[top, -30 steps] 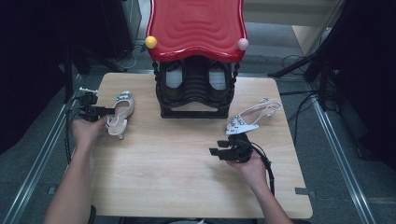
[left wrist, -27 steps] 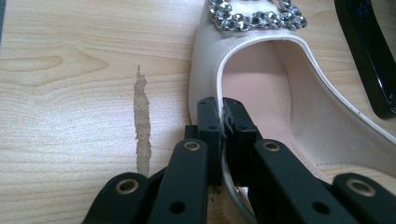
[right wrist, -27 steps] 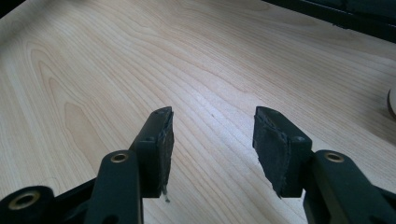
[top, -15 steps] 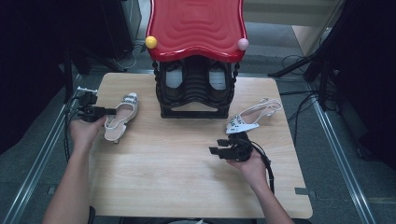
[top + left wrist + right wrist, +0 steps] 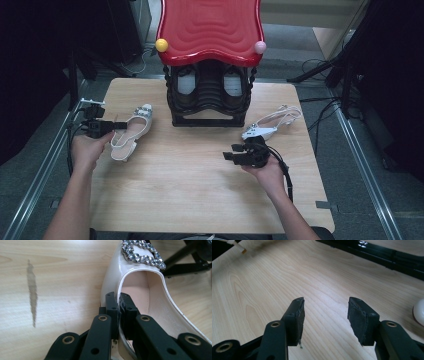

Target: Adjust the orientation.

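A white pump point(image 5: 131, 134) with a sparkling buckle point(image 5: 142, 255) lies slanted at the table's left, its toe toward the rack. My left gripper point(image 5: 116, 125) is shut on it, and in the left gripper view the two pads point(image 5: 119, 311) pinch the shoe's side rim point(image 5: 140, 290). A white strappy sandal point(image 5: 270, 125) rests at the right, near the rack's foot. Just in front of the sandal, my right gripper point(image 5: 231, 156) stands open. In the right gripper view point(image 5: 327, 302) there is only bare wood between its jaws.
A black shoe rack point(image 5: 210, 95) with a red wavy top point(image 5: 210, 27) stands at the back middle of the wooden table point(image 5: 190, 195). Its base crosses the top of the right gripper view point(image 5: 387, 257). A white rounded object point(image 5: 419, 311) sits at that view's right edge.
The left gripper has shifted a little with the white pump in it, and the shoe's toe has swung toward the rack. The right hand has stayed in place.
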Demonstrator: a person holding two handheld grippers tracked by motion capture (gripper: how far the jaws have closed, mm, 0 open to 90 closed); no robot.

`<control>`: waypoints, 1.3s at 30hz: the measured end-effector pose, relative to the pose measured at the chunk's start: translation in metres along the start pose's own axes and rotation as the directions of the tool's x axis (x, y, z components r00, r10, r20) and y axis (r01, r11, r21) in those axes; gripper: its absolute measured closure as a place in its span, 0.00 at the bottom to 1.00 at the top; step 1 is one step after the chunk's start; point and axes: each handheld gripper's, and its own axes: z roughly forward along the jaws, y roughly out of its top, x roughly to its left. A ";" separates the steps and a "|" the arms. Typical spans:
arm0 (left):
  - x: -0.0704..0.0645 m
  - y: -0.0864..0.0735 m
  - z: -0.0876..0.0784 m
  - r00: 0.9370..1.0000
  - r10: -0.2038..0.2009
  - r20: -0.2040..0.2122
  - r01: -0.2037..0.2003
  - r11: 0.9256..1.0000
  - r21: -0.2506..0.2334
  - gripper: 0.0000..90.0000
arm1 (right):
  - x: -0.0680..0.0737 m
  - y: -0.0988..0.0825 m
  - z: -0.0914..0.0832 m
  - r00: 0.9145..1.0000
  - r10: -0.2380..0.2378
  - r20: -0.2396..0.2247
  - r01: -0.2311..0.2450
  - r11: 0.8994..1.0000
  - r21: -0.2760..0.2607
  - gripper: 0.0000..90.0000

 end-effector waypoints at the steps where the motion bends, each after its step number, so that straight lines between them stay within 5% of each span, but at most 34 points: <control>1: -0.002 -0.002 -0.001 1.000 0.000 0.009 0.000 1.000 0.001 0.97 | -0.001 0.001 0.001 1.000 -0.001 -0.003 0.000 1.000 -0.003 0.54; 9: -0.018 -0.021 -0.008 0.999 0.003 0.041 -0.004 1.000 0.010 0.97 | -0.005 0.007 0.007 1.000 0.011 -0.001 -0.011 1.000 -0.003 0.54; 20: -0.058 -0.039 -0.004 0.992 0.067 0.107 -0.070 0.997 0.025 0.97 | -0.007 0.012 0.011 1.000 0.009 -0.009 -0.009 1.000 -0.007 0.54; 34: -0.098 -0.043 0.015 0.974 0.154 0.169 -0.165 0.985 0.053 0.96 | -0.003 0.009 0.012 1.000 0.007 -0.011 -0.007 1.000 0.007 0.54; 39: -0.116 -0.042 0.030 0.958 0.189 0.217 -0.210 0.975 0.078 0.95 | -0.004 0.005 0.008 1.000 0.016 0.002 -0.016 1.000 0.002 0.53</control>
